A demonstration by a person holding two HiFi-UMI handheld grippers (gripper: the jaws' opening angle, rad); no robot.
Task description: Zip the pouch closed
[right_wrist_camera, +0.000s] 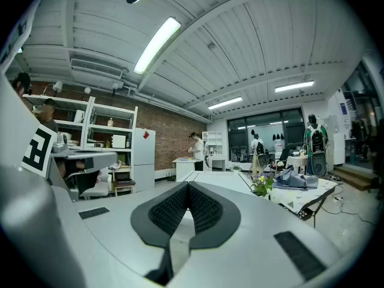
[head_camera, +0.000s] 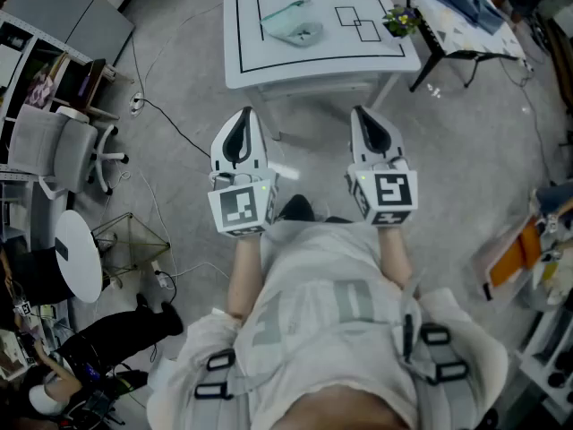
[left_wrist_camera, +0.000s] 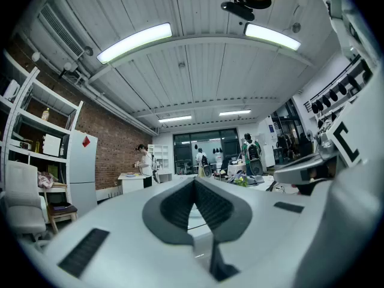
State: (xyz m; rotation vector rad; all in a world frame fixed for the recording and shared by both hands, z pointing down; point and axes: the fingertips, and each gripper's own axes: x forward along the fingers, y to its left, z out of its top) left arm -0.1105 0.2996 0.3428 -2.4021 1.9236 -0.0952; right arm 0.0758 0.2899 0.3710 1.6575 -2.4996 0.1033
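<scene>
The pouch (head_camera: pixel 295 25) lies on the white table (head_camera: pixel 269 64) at the top middle of the head view, well apart from both grippers. Lower in the frame, the left gripper (head_camera: pixel 240 140) and right gripper (head_camera: pixel 374 134) have their jaws pressed together on nothing. Zipping looks unstarted: the reach, the hold and the zipper pull all remain.

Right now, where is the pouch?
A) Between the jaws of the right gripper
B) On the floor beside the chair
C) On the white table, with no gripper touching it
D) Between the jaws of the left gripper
C: the pouch lies on the white table, while the left gripper and the right gripper are shut and empty, short of the table.
</scene>
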